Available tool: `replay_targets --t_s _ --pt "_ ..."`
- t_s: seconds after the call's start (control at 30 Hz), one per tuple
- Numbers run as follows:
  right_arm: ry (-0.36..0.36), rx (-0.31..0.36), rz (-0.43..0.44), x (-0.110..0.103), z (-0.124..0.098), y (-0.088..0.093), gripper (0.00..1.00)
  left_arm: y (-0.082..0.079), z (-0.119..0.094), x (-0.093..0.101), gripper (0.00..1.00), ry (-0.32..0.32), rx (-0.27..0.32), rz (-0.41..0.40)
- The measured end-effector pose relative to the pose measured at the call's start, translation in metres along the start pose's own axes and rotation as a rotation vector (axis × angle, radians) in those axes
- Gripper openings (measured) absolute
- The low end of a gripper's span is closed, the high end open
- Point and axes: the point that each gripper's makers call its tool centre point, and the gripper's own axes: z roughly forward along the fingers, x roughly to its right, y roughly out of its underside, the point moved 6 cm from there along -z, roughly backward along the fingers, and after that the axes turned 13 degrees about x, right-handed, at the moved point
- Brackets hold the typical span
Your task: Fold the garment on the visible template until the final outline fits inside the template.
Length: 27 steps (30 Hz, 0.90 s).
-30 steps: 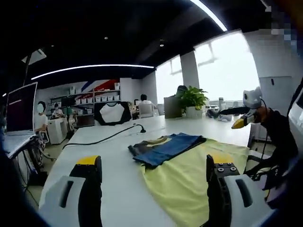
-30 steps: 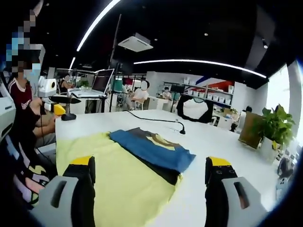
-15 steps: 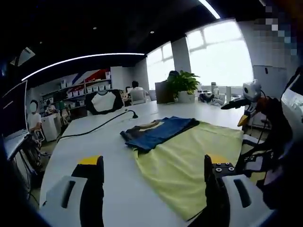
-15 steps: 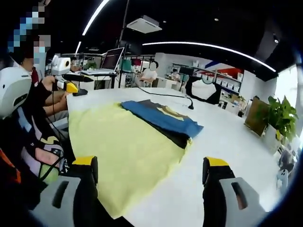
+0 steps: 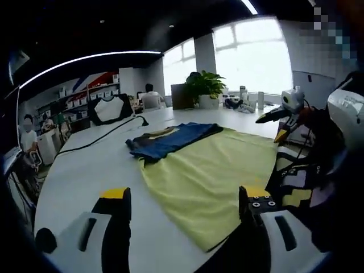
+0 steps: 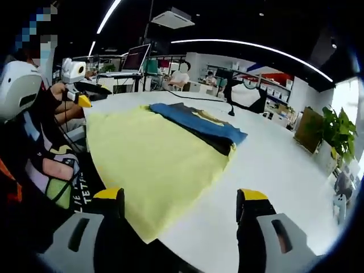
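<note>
Folded blue garment (image 5: 170,140) with dark and yellow panels lies on the far edge of the yellow template (image 5: 210,176) on the white table (image 5: 91,170); left gripper (image 5: 185,219) and right gripper (image 6: 179,219) both spread, empty.

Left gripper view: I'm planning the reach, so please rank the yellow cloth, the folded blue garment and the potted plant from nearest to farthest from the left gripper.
1. yellow cloth: right ahead of the left gripper, spread on the table.
2. folded blue garment: at the cloth's far edge.
3. potted plant: far end, by the window.
</note>
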Motion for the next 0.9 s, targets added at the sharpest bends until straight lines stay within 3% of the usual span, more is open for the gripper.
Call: replay_targets --t_s 0.3,0.4,0.67,0.77,0.9 --pt "-0.041 -0.04 -0.001 -0.005 -0.004 0.007 0.63 0.014 0.0 0.01 0.64 0.061 -0.052 -0.038" --pt "-0.059 -0.054 0.006 -0.008 -0.004 0.01 0.57 0.016 0.002 0.012 0.64 0.072 -0.068 -0.049" --pt "-0.08 -0.066 0.014 -0.009 -0.005 0.011 0.48 0.022 0.001 0.017 0.54 0.1 -0.086 -0.092" --pt "-0.092 -0.067 0.026 -0.01 -0.005 0.012 0.45 0.024 0.001 0.019 0.54 0.114 -0.109 -0.029" --pt "-0.122 -0.089 0.013 -0.012 -0.009 0.014 0.4 0.026 0.0 0.021 0.5 0.125 -0.118 -0.056"
